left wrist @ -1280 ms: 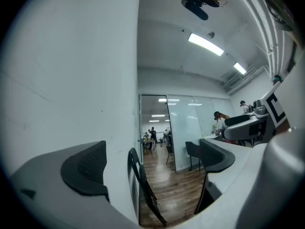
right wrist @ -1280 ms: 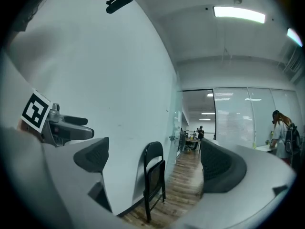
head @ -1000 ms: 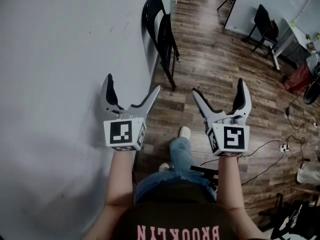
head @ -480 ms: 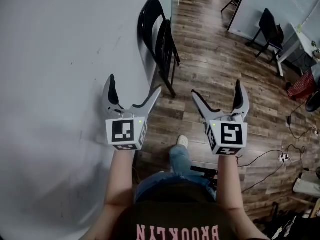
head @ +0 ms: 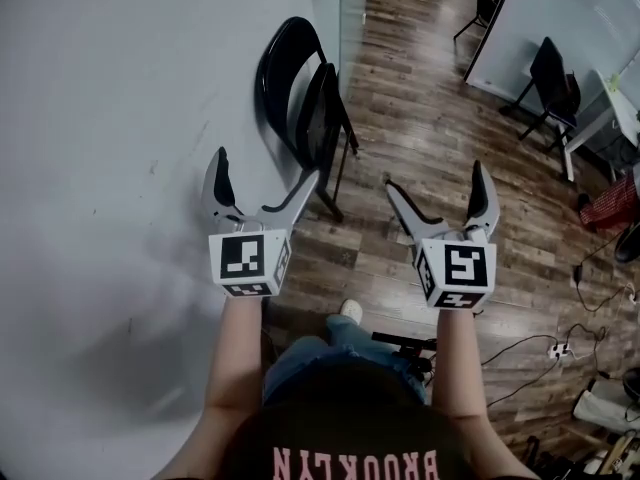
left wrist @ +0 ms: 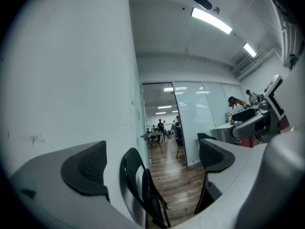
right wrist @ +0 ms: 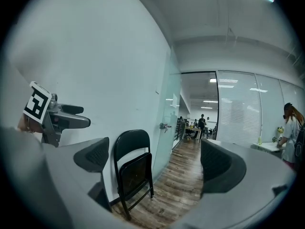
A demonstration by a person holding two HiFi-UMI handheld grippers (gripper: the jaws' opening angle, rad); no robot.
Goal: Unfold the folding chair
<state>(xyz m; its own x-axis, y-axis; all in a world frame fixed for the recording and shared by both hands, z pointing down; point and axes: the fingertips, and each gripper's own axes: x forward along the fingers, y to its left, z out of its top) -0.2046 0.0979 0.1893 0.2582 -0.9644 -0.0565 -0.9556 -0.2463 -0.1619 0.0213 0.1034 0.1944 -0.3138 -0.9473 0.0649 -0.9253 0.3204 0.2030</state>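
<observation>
against white wall [head: 120, 118], black folding chair [head: 305, 108] leans, folded flat.

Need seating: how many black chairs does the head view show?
3: folded chair against the wall, open chair at right, far chair at top; others may be hidden.

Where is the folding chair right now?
In the head view the folding chair leans folded against the white wall, just ahead of the left gripper.

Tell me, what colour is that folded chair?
The folding chair is black, clearest in the right gripper view.
</observation>
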